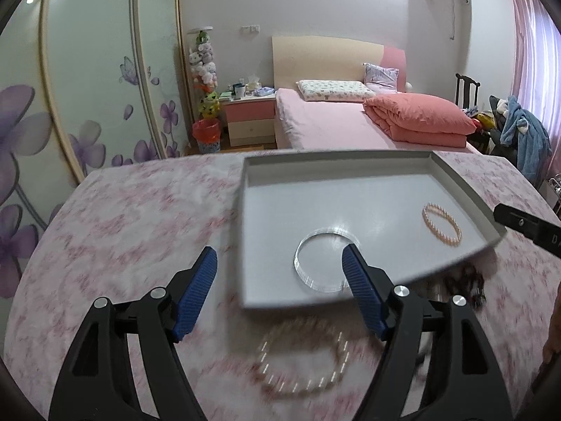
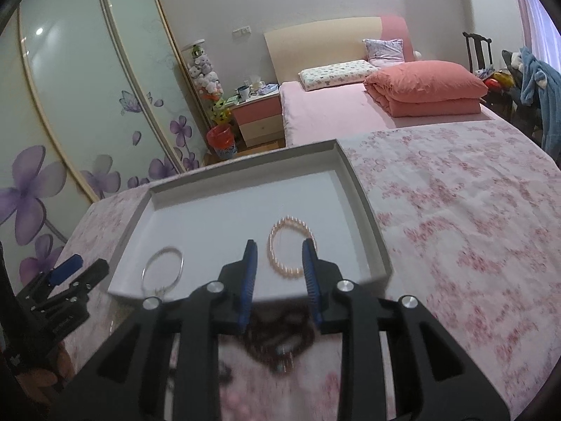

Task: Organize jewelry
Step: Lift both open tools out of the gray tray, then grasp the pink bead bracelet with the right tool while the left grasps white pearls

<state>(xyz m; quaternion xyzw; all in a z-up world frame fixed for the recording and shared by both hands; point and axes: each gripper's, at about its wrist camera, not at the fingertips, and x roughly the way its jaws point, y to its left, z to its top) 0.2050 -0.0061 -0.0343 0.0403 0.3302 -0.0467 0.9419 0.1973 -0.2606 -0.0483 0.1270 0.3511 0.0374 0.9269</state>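
While both claws hang over the near edge of the tray, neither one has anything in it. The left gripper (image 1: 278,263) has its blue pads (image 1: 196,291) spread wide, one over the tablecloth and the other over the tray's near left corner, right next to the clear bangle (image 1: 324,261). That bangle lies flat on the tray floor, touching nothing else. On the cloth just under the left claw there's a pale bead necklace (image 1: 305,358), loosely looped and badly blurred, so its exact layout can't be made out.

The right gripper (image 2: 278,245) is also parted, but narrower, pointing forward at the pearl bracelet (image 2: 291,245). The bracelet lies flat in the tray's right half, an oval with its long axis running roughly front to back, and the right pad overlaps its rim in the right wrist view; whether it touches can't be told. Below that claw, on the cloth just in front of the tray, sits a dark bead strand (image 2: 277,340) in a heap, blurry.

The grey tray (image 1: 455,172) rests on a pink floral tablecloth (image 2: 455,228), long side across the view. Only a couple of letters show on the right gripper's body in the left view, too cut off to read. Behind everything is a pink bed (image 1: 326,122).
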